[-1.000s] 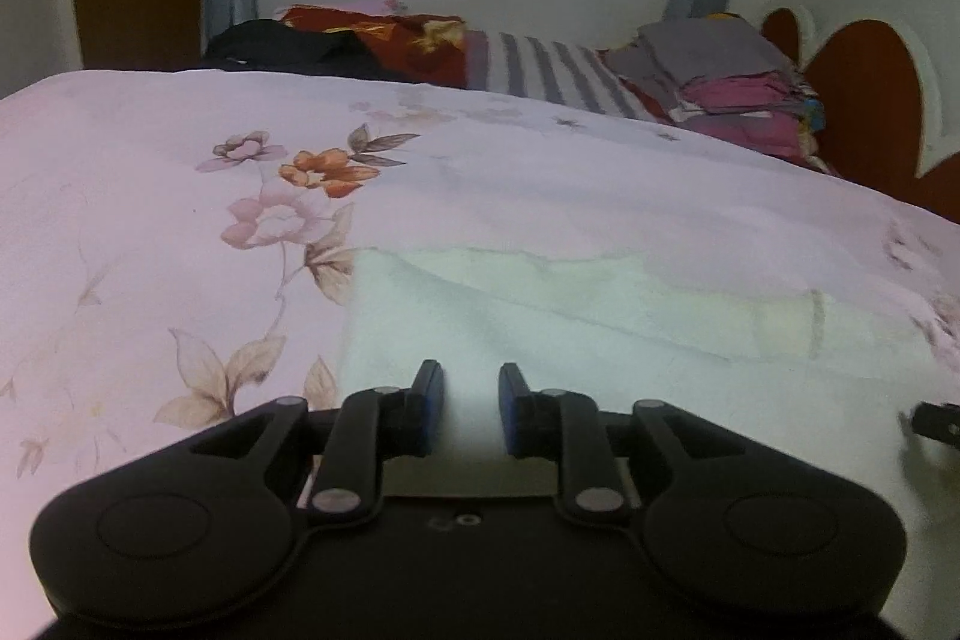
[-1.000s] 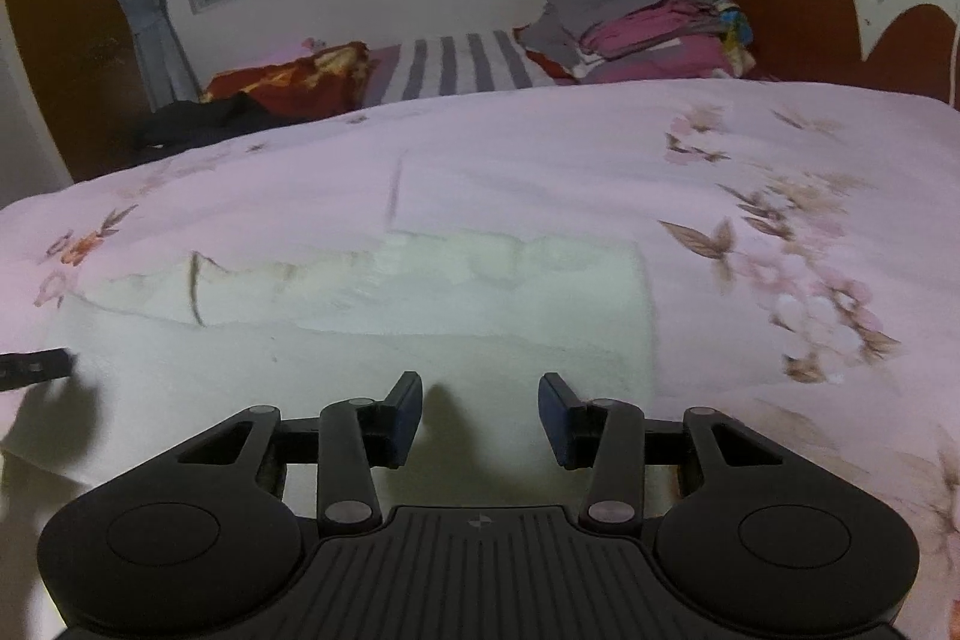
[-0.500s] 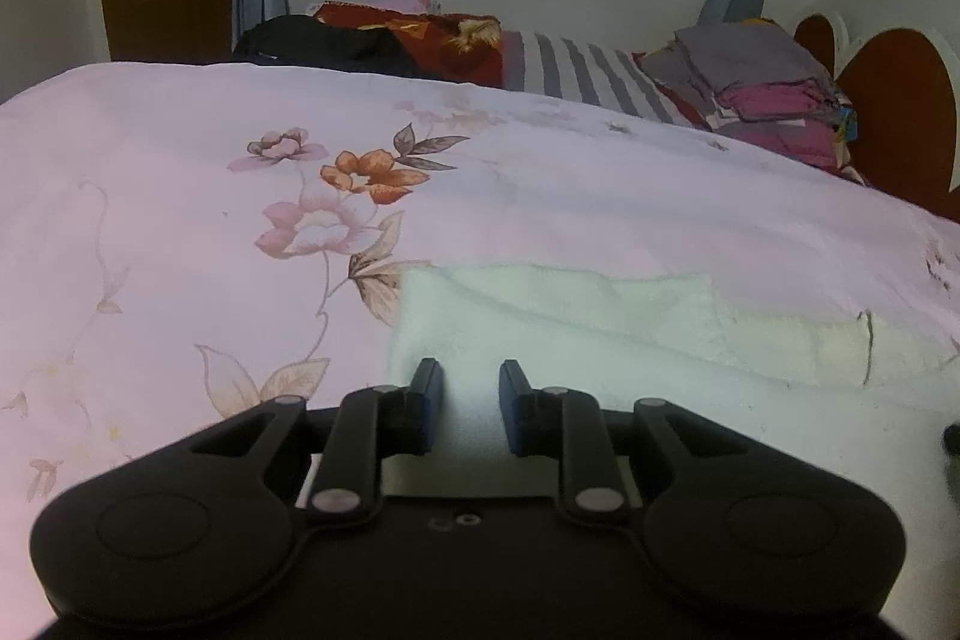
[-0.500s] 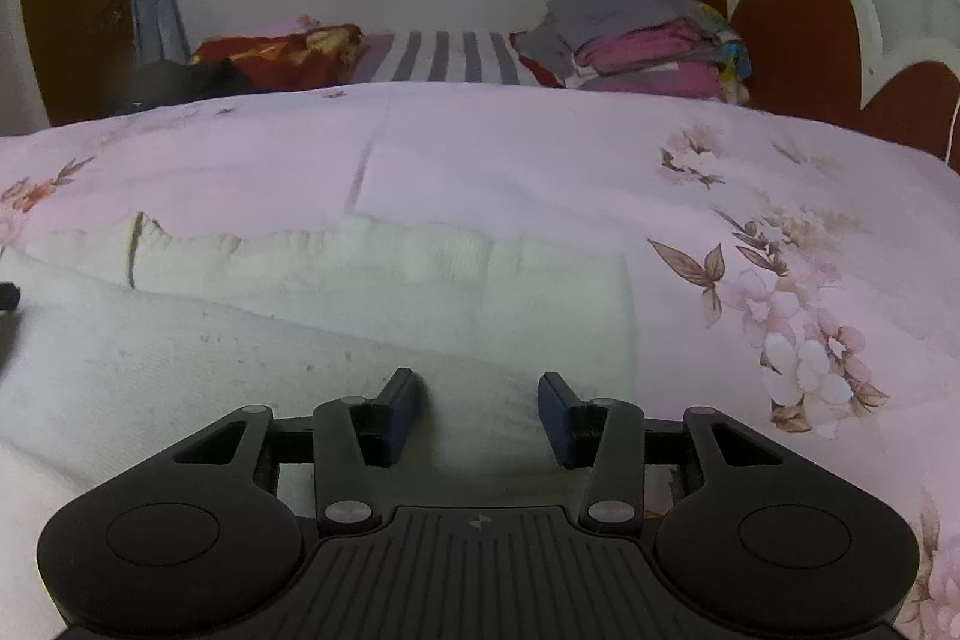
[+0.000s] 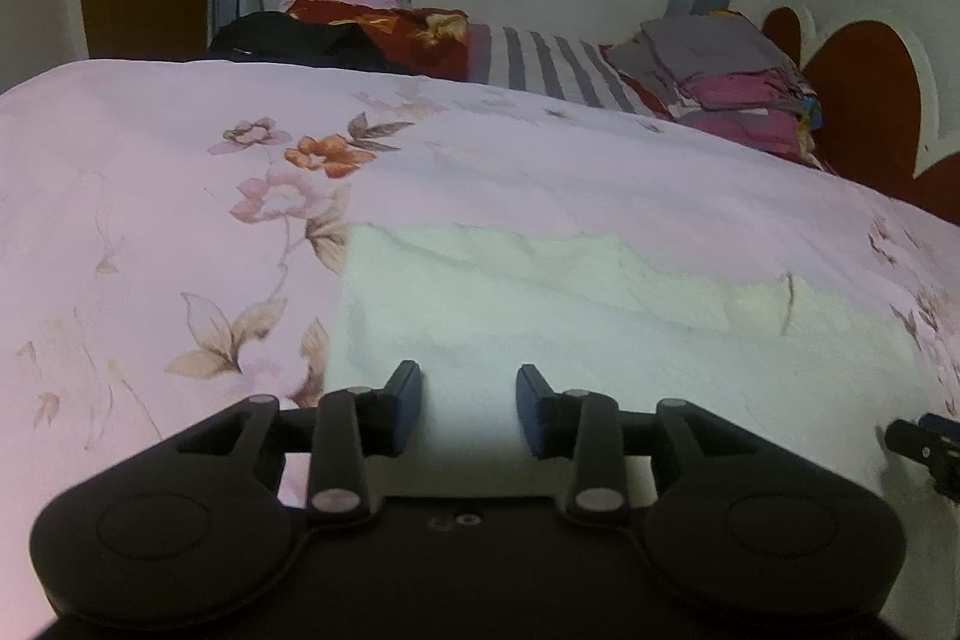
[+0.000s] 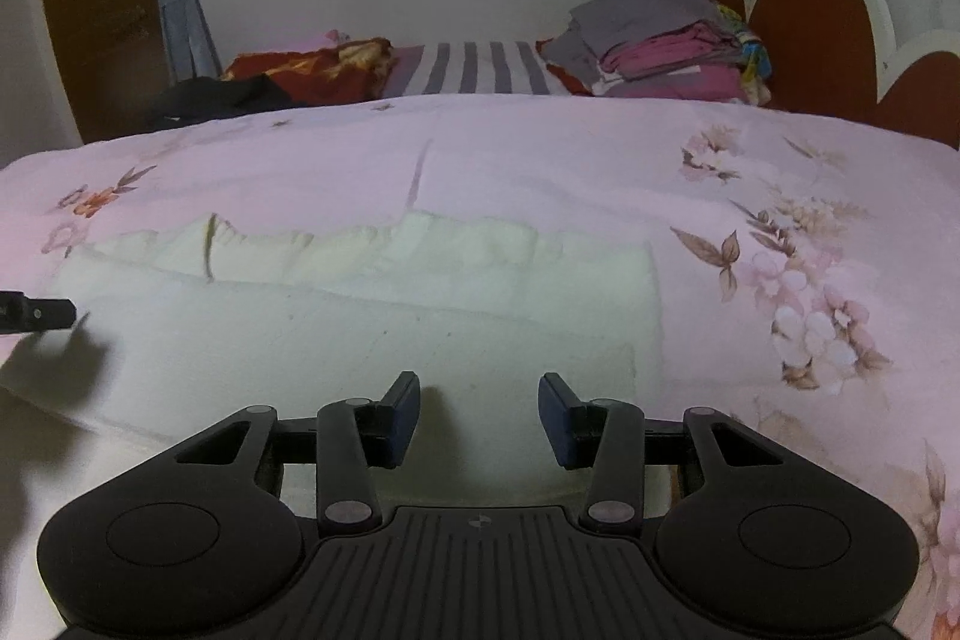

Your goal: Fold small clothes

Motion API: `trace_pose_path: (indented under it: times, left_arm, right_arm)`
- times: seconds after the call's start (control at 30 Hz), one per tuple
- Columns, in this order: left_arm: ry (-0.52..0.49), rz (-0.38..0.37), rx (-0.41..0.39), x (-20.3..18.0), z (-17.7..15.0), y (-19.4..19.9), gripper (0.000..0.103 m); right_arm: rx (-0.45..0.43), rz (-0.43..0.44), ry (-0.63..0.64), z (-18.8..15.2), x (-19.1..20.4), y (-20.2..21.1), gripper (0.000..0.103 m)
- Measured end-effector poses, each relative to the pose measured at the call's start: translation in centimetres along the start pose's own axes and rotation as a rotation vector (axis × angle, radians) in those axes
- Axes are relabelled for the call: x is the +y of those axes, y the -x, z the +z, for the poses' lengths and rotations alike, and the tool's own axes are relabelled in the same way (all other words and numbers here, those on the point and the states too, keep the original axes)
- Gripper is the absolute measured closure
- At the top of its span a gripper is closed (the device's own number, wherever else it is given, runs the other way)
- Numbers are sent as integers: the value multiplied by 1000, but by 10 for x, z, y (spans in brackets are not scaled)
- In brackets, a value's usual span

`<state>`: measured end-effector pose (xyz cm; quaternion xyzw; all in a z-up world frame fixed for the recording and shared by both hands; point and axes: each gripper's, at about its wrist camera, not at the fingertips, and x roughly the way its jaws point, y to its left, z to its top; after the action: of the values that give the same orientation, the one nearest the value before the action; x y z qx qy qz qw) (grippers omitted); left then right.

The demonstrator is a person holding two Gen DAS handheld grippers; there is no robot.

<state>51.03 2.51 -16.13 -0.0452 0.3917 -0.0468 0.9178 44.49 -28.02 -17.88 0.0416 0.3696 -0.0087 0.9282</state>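
Both sets of jaws were spread apart with nothing pinched between them. The left gripper (image 5: 468,388) sat low over the near left part of the cream cloth (image 5: 600,328), and the right gripper (image 6: 478,397) was over the near right part of it, so each one had pale fabric showing through the gap. Couldn't tell if the tips were actually touching the cloth or just hovering right above it.

The cloth itself was lying on the bed (image 5: 150,220), on the pink floral sheet, and it looked already doubled over once: a flatter top layer nearer the grippers, with a bumpier strip poking out along the far side.

My guess is one fold was done and let go, and this was the reset before the next one. Next move probably needs both grippers to get hold of an edge or a pair of corners, catching both layers, then carry them across without dragging the bottom layer out of line.

Farther back there was a stack of folded clothes (image 6: 666,46) by the headboard.
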Motion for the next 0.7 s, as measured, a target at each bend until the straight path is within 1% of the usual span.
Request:
trace_pose_path:
  times: [0.07, 0.13, 0.3, 0.33, 0.4, 0.5, 0.53, 0.6, 0.7]
  left_arm:
    - [-11, 1, 1, -3, -4, 2, 68]
    - [-26, 6, 5, -5, -9, 3, 68]
    - [-77, 33, 7, -9, -19, 3, 67]
    - [-92, 37, 4, -9, -21, 2, 65]
    - [-115, 45, -2, -10, -22, 2, 62]
    - [-106, 51, 2, -7, -22, 2, 56]
    - [-96, 53, 4, -5, -22, 1, 52]
    - [-85, 51, 7, -3, -22, 0, 50]
    - [-102, 66, 8, -7, -21, 0, 50]
  right_arm:
    - [-6, -3, 7, -3, 3, 3, 59]
    - [-15, -26, 19, -6, 5, 7, 59]
    - [-13, -40, 23, -8, -1, 12, 60]
    - [-6, -47, 30, -10, -2, 10, 60]
    - [49, -77, 47, -15, -7, -1, 60]
    - [44, -84, 24, -17, -18, -2, 59]
    - [46, -90, 15, -16, -18, -1, 59]
    - [44, -99, 9, -18, -22, -1, 59]
    - [42, -77, -11, -22, -30, -3, 59]
